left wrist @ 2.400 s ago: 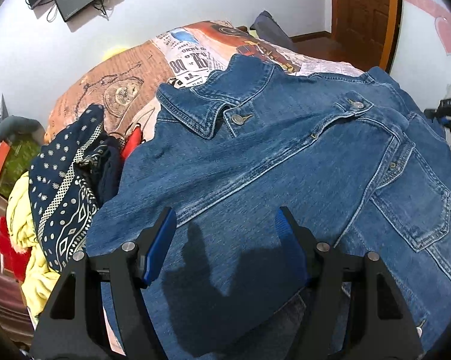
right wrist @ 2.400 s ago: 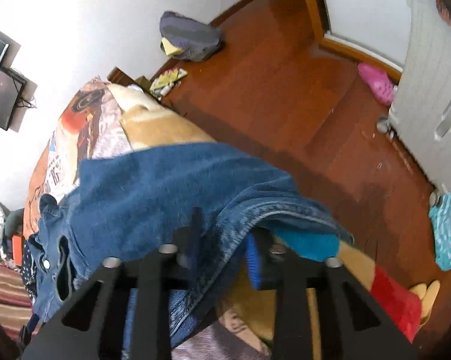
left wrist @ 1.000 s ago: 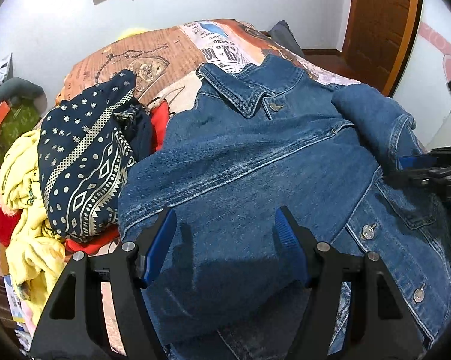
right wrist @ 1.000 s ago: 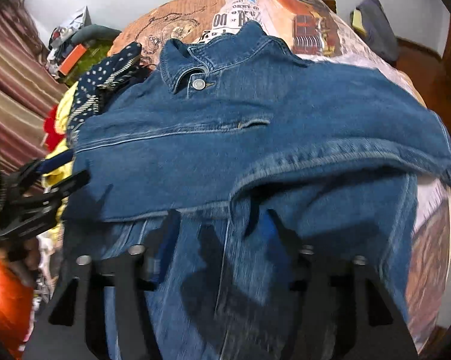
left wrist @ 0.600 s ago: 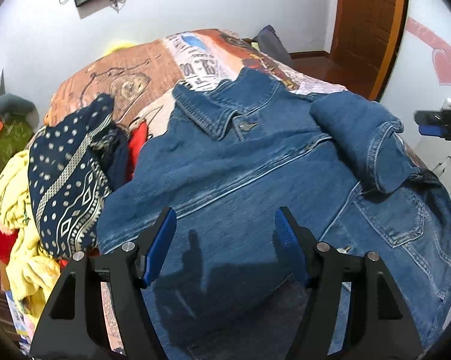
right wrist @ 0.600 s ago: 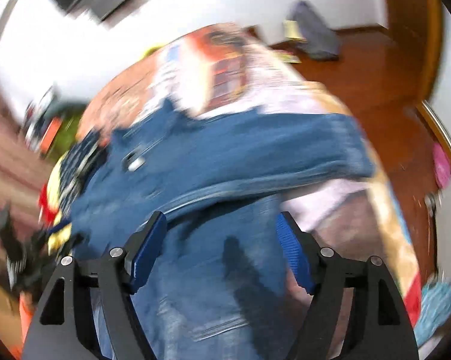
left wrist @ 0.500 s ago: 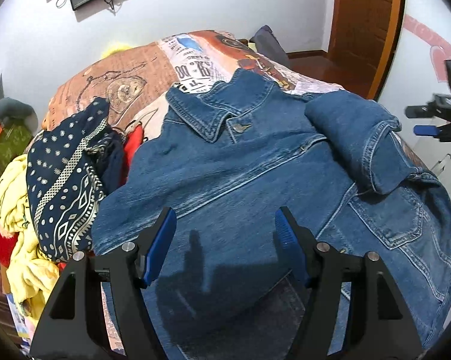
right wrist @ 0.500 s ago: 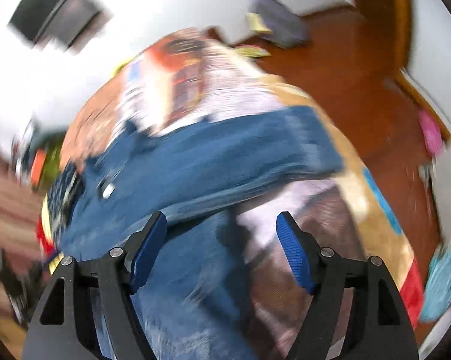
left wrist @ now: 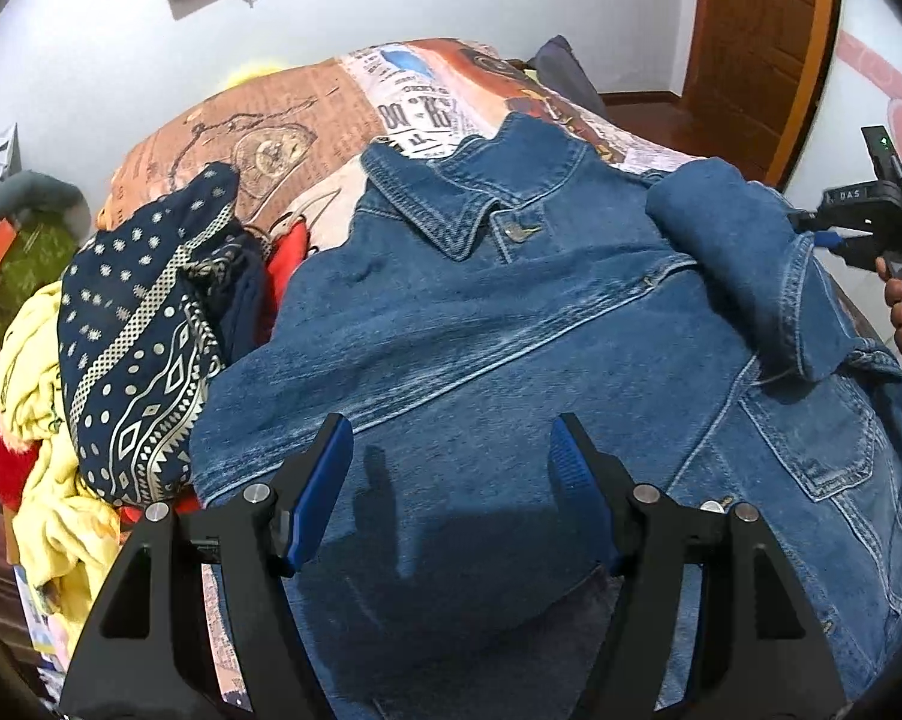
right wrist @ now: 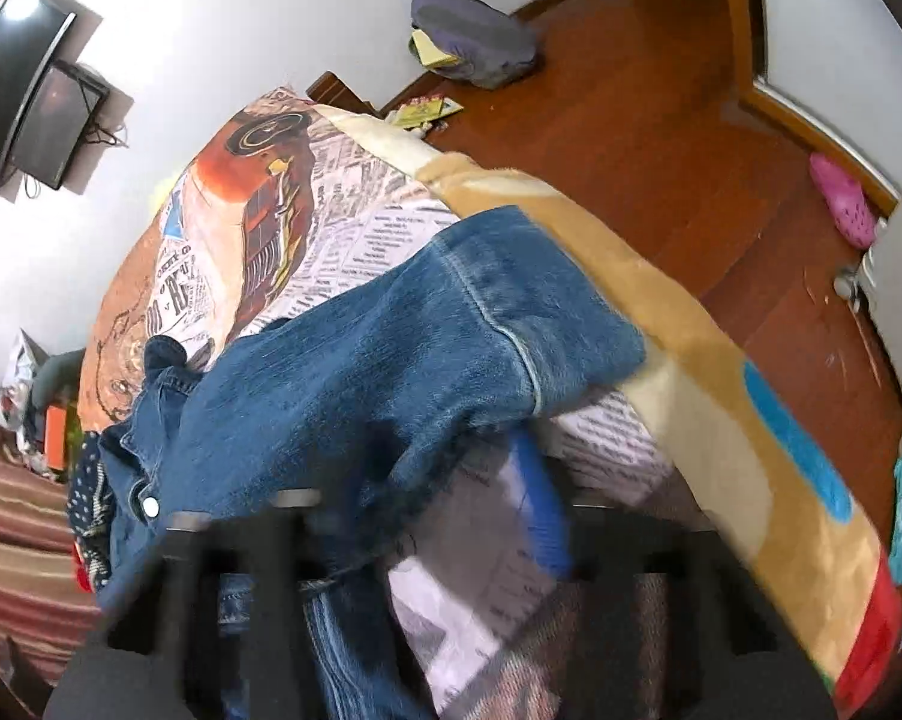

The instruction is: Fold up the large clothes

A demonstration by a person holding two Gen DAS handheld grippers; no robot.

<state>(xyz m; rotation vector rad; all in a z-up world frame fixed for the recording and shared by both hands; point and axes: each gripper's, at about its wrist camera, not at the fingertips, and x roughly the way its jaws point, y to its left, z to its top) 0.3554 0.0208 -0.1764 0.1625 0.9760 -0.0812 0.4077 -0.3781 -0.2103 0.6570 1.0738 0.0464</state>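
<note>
- Denim jacket [left wrist: 511, 348] lies front-up on the bed [left wrist: 283, 120], collar at the far end from the left gripper [left wrist: 451, 480], hem running down under that gripper's black frame.
- Left gripper's jaws stand apart, blue pads either side of bare denim, nothing pinched between them. It hovers over the lower chest panel, probably parked there until the fold needs a second grip.
- Beyond the right-hand jaw, one sleeve [left wrist: 745, 264] lies folded across the jacket's front, cuff pointing back toward the gripper. That looks like the first fold already laid.
- Right gripper [left wrist: 835, 234] shows at the far right edge of the left view, a hand [left wrist: 898, 300] wrapped round its handle, tips close to the sleeve's outer side.
- In its own view the right gripper is smeared with blur; one blue pad [right wrist: 541, 510] shows, the other is lost behind denim. The jaws have just been closing and are now together. Whether cloth is caught between them I cannot tell.
- Just ahead of those jaws the sleeve drapes toward the bed's edge, wooden floor [right wrist: 661, 120] beyond. My guess: it is after the jacket's side edge there.
- Left of the left jaw sits a pile of clothes [left wrist: 133, 330], a dotted navy piece on top, yellow underneath, touching the jacket's side.
- The jacket's other sleeve is out of sight, and the hem is cut off by the frame.
</note>
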